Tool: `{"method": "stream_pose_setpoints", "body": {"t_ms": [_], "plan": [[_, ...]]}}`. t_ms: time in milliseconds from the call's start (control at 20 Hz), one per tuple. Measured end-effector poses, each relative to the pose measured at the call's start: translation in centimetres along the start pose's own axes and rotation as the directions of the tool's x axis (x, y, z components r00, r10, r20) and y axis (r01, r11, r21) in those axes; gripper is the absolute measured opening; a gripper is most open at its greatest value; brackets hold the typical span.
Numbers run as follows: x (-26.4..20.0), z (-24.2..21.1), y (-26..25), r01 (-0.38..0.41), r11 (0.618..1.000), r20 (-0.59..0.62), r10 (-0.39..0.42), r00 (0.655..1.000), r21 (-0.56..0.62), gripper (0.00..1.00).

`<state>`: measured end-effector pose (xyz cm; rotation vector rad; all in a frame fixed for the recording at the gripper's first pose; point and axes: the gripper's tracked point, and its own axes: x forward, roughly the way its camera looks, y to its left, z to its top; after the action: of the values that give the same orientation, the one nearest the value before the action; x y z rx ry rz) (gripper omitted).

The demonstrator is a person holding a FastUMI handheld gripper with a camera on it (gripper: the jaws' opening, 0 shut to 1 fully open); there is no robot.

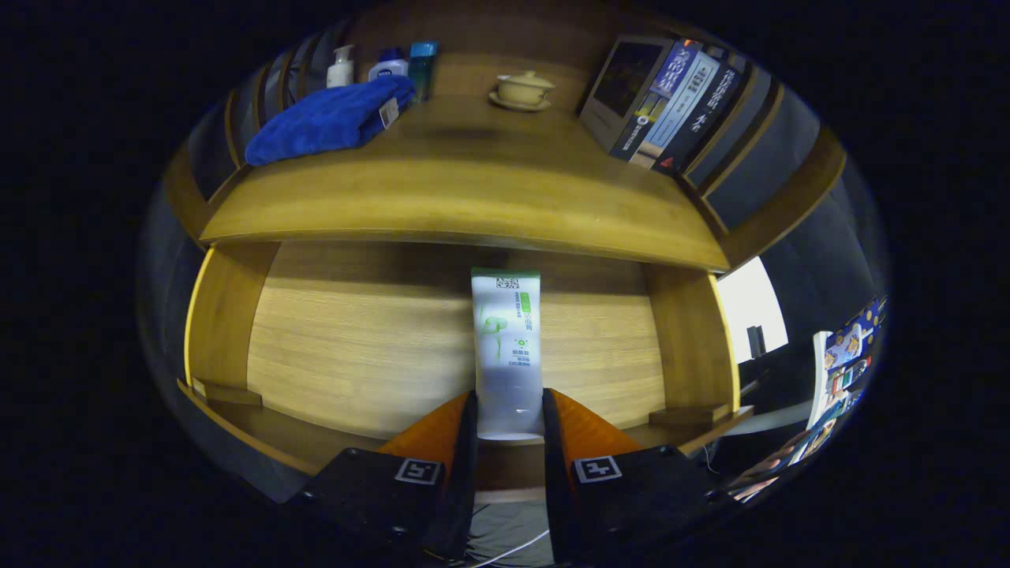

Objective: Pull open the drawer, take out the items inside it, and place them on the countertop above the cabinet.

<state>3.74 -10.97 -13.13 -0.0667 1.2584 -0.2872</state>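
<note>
Claw (510,414) clamped on white tube (507,347) (upright), over open drawer (355,347).

The tube (506,331), clamped at its lower end between both fingers of the gripper (509,401), carries green print and small characters too fine to read. Well beyond the fingers, the books (671,102) bear blurred spine lettering, the white bottle (387,67) a dark illegible logo, the towel (327,122) a blank-looking tag. Square coded markers (418,471) sit behind each finger.
</note>
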Motion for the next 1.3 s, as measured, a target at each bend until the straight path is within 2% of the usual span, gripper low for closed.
{"method": "stream_pose_setpoints", "body": {"t_ms": [250, 350, 500, 600, 750, 900, 1050, 1300], "plan": [[-5.1, -0.6, -1.3, 0.032, 0.999, 0.062, -0.034, 0.997, 0.040, 0.47], [-6.9, 1.3, -1.9, 0.040, 0.996, 0.140, -0.050, 0.989, 0.077, 0.47], [-7.8, 6.3, -2.1, 0.015, 0.995, 0.287, -0.043, 0.957, 0.098, 0.47], [-6.9, 9.4, -2.1, -0.006, 0.996, 0.358, -0.027, 0.933, 0.091, 0.47], [-4.0, 13.2, -2.4, 0.009, 0.999, 0.403, -0.027, 0.915, 0.047, 0.47], [-0.2, 16.4, -2.1, -0.002, 1.000, 0.403, -0.001, 0.915, 0.006, 0.47], [2.8, 18.8, -1.3, -0.060, 0.998, 0.404, 0.049, 0.913, 0.015, 0.47], [5.4, 19.4, 0.0, -0.123, 0.992, 0.373, 0.112, 0.921, 0.005, 0.47]]}}
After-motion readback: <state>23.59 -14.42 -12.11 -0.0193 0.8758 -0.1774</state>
